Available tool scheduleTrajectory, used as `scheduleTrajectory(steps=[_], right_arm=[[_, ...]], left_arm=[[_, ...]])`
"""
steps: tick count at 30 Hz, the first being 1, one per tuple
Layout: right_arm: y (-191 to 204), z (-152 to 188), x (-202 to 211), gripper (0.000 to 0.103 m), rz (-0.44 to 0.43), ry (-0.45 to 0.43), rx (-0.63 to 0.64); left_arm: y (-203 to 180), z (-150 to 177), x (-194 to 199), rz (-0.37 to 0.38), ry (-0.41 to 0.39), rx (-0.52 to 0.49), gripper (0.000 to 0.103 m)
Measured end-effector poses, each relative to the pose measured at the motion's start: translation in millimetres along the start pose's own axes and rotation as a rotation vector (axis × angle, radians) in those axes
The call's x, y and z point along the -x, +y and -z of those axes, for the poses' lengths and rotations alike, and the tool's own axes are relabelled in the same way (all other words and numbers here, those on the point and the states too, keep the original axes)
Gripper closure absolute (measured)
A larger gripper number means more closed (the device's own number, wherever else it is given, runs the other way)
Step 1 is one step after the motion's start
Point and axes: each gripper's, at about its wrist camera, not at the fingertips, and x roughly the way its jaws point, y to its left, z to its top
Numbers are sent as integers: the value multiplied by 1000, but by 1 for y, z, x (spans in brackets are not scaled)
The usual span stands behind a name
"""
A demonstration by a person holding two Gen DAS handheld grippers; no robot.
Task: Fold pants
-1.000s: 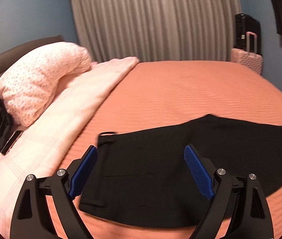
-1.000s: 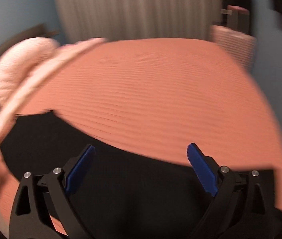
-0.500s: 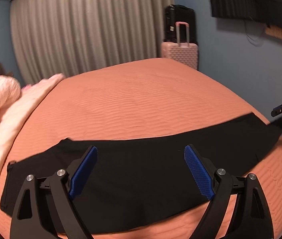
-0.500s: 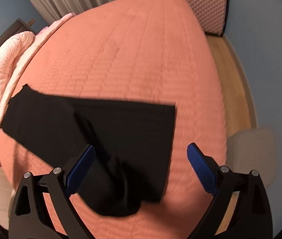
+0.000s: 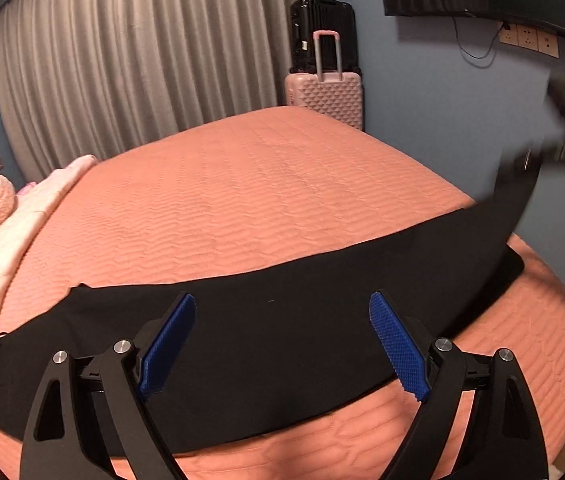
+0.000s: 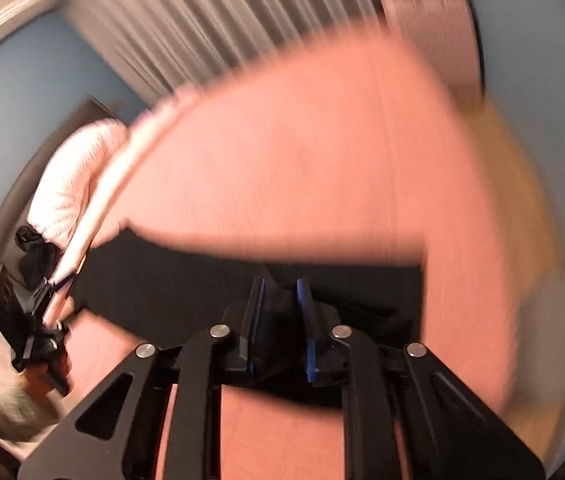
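Across the near side of the salmon-orange quilted bed [image 5: 266,184], the long black fabric pants [image 5: 282,344] lie stretched out flat in a band, with the waist end toward the pale pink folded blanket [image 5: 14,240] on the left. The left tongs [image 5: 282,344] hover over the middle of the pants with their blue-padded fingers [image 5: 168,344] spread wide and nothing between them. The right tongs [image 6: 280,312] are pinched narrow on the cuff end of the pants, and in the left wrist view that end rises off the bed at the far right, though it is blurred. Behind the bed stand grey pleated curtains [image 5: 142,60] and a pink hard-shell suitcase [image 5: 328,96] against the blue wall.
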Motion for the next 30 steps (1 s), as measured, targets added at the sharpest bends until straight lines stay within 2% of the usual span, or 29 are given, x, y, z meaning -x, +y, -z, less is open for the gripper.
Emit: scheduleTrajectory(steps=[1,2,3,4,6,8,10,12,14,15,16,17,19,20,21,23,25,27,29,30], right_arm=[[13,-4,14,89,15,-60,49],[19,-1,23,89,72,-83,85],[15,5,19,89,97,-54,72],[0,20,12,89,123,12,24],[-34,69,-10,84,236,168,-106],[-59,113,-26,85,346,309,-167],[-70,132,-25,84,341,315,-245],[-73,131,-23,84,350,288,-281],[-71,120,-26,56,365,268,-272],[-65,112,-30,24,400,256,-217],[-60,106,-35,9,415,258,-167],[-50,98,-43,10,413,282,-45],[-37,89,-52,11,428,327,103],[-24,89,-54,11,386,335,146],[-14,91,-53,11,291,346,146],[0,102,-57,25,99,386,103],[5,113,-76,34,-12,450,51],[4,124,-99,38,-43,507,68],[0,115,-104,39,-78,475,79],[-7,102,-104,45,-65,445,73]], left_arm=[[4,1,1,-5,1,4,16],[8,1,3,-16,5,8,16],[14,3,3,-28,10,13,16],[19,5,2,-33,15,21,16],[29,10,1,-44,29,39,16],[38,14,-3,-57,43,53,16],[45,18,-7,-69,60,58,16],[51,21,-8,-80,64,59,16],[53,22,-9,-82,71,59,16],[53,23,-10,-81,74,60,16],[54,22,-10,-80,73,60,16],[53,22,-11,-77,69,58,16],[49,19,-11,-72,64,58,16],[47,18,-12,-67,62,53,16],[45,17,-13,-67,56,47,16],[40,15,-16,-56,49,37,16],[35,14,-22,-39,47,45,16],[29,12,-27,-20,50,58,16],[21,11,-32,-18,57,54,16],[18,9,-33,-15,57,50,16]])
